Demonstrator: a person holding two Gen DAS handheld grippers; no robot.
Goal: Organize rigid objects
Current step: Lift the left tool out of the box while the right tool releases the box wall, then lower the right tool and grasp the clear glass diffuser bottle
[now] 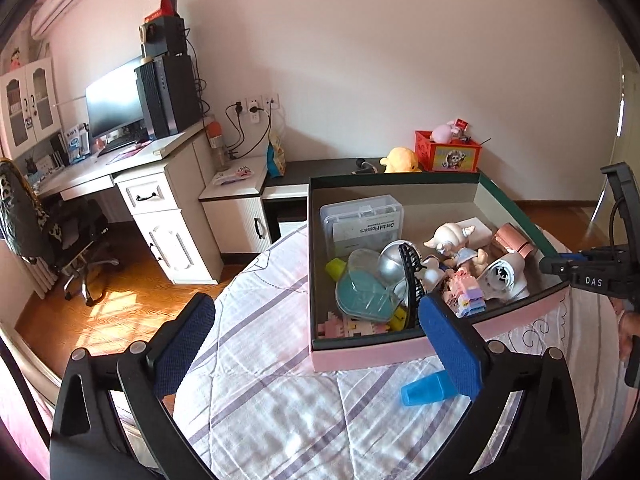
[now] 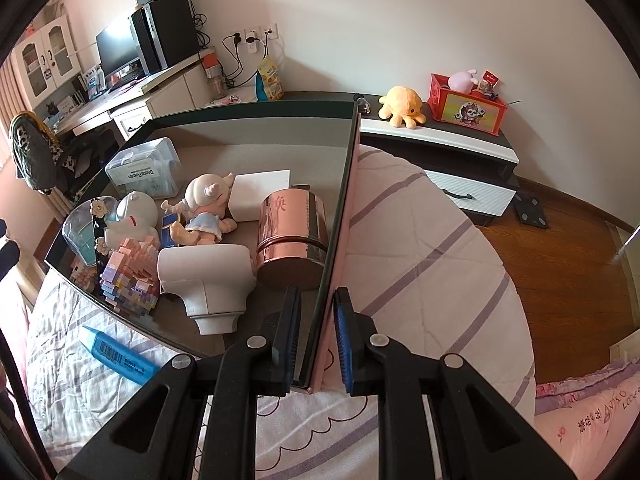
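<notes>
Box on the bed, right claw straddling its wall

Labels we can read: "Dental Flossers" on the clear plastic case in the box, "DAS" on the right gripper as the left camera sees it.

Left gripper is spread wide with nothing between its fingers; it hangs over the striped bedspread at the box's near corner. A blue tube lies on the bedspread just outside the box, barcode readable only from the right camera.

Right gripper has one finger inside and one outside the box's right wall, nearly closed around it; we can't tell if the pads touch.

Box contents: copper tin with an engraved character against the right wall, white hair dryer, doll, block model, white box, heart-shaped case, black comb.

Only the right view shows the orange plush fully.
</notes>
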